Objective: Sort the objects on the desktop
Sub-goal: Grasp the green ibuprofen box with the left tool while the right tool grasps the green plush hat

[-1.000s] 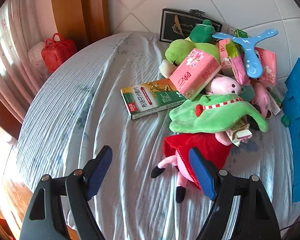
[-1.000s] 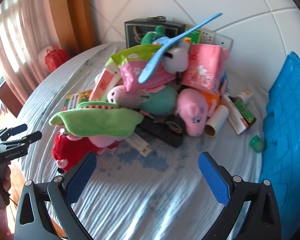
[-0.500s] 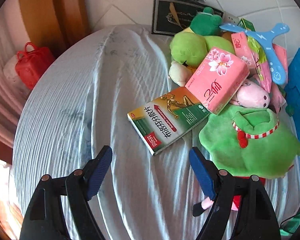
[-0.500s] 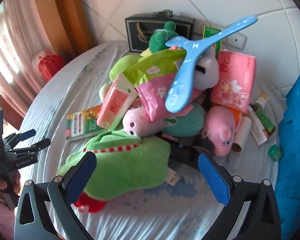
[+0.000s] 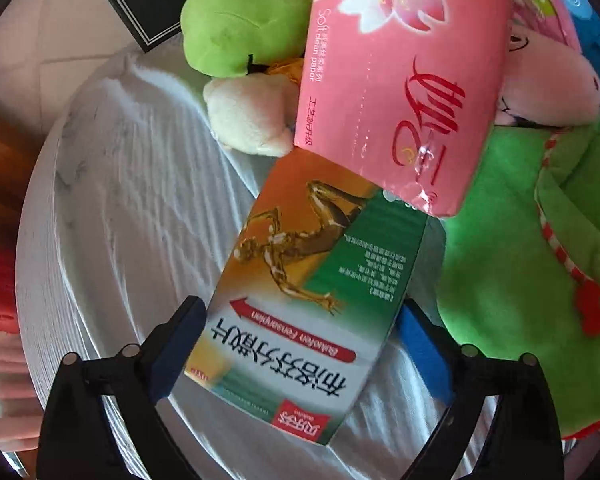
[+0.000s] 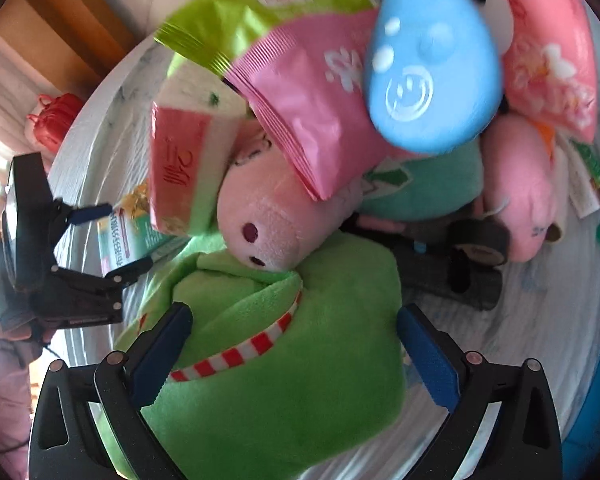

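Claws hovered wide: left claw point(image 5: 300, 336), jaws opening, straddled the box point(image 5: 300, 296) near the desk's point(image 5: 112, 208) middle; right claw point(image 6: 292, 344) gaped around the green plush point(image 6: 300, 360), gripping nothing.

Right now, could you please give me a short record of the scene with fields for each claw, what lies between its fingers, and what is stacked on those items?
left claw: jaws opening, straddling the medicine box, no visible press
right claw: open, astride the green plush
on the box: pink tissue pack overlaps its far end
on the plush: pink pig toy rests its snout against the top edge
surface: pale cloth
pile top: blue boomerang
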Action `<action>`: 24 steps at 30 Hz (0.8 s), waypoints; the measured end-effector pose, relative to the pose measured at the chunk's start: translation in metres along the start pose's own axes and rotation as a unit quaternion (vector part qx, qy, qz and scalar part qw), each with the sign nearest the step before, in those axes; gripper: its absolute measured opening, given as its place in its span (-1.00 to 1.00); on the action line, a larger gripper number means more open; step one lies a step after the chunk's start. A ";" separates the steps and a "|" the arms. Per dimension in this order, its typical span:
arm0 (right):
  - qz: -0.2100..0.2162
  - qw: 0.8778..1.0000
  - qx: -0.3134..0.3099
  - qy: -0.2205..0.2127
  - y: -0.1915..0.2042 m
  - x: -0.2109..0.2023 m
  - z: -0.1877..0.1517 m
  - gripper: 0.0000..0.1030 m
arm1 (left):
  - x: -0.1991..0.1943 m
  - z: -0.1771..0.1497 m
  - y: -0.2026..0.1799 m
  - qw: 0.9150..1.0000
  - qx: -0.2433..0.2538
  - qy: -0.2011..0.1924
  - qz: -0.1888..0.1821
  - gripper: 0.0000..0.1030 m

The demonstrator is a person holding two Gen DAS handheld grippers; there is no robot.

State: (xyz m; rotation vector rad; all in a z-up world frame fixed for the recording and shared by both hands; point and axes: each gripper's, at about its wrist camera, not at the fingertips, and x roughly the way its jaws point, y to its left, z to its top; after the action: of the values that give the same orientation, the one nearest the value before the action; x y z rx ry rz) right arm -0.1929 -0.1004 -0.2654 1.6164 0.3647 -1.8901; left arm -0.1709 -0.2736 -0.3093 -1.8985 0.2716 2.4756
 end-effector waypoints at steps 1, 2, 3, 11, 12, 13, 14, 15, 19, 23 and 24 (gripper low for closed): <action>0.009 1.000 0.006 0.008 -0.002 0.005 -0.001 1.00 | 0.006 0.003 0.000 1.000 -0.005 0.006 -0.002 1.00; 0.012 1.000 0.008 0.007 -0.003 0.005 -0.002 1.00 | 0.009 0.006 0.005 0.999 -0.025 0.003 -0.025 1.00; 0.009 1.000 0.007 0.004 -0.004 0.005 -0.003 0.99 | 0.012 0.008 0.010 0.998 -0.043 0.006 -0.043 1.00; -0.022 0.997 -0.050 -0.049 0.013 -0.020 -0.014 -0.25 | -0.005 -0.012 0.006 0.993 -0.115 -0.019 -0.031 0.82; -0.028 0.996 -0.057 -0.059 0.014 -0.026 -0.017 -0.37 | -0.011 -0.016 0.005 0.992 -0.122 -0.024 -0.029 0.81; -0.029 0.996 -0.060 -0.062 0.015 -0.028 -0.020 -0.42 | -0.022 -0.023 0.002 0.990 -0.134 -0.034 -0.023 0.80; -0.023 0.996 -0.061 -0.068 0.014 -0.032 -0.023 -0.44 | -0.030 -0.028 0.001 0.989 -0.144 -0.042 -0.019 0.79; -0.019 0.995 -0.061 -0.071 0.012 -0.035 -0.024 -0.48 | -0.041 -0.034 -0.001 0.986 -0.156 -0.052 -0.018 0.76; -0.004 0.993 -0.066 -0.099 0.008 -0.058 -0.037 -0.57 | -0.083 -0.053 -0.007 0.976 -0.197 -0.092 -0.009 0.74; 0.007 0.987 -0.078 -0.139 0.007 -0.090 -0.049 -0.62 | -0.120 -0.068 -0.017 0.966 -0.222 -0.133 0.011 0.74; 0.009 0.985 -0.082 -0.152 0.006 -0.100 -0.053 -0.63 | -0.130 -0.072 -0.023 0.963 -0.229 -0.143 0.016 0.74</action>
State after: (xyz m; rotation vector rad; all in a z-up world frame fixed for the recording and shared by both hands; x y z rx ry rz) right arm -0.1416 -0.0476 -0.1794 1.1987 0.3621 -1.9995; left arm -0.0645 -0.2491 -0.2052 -1.6195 -0.3048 2.9871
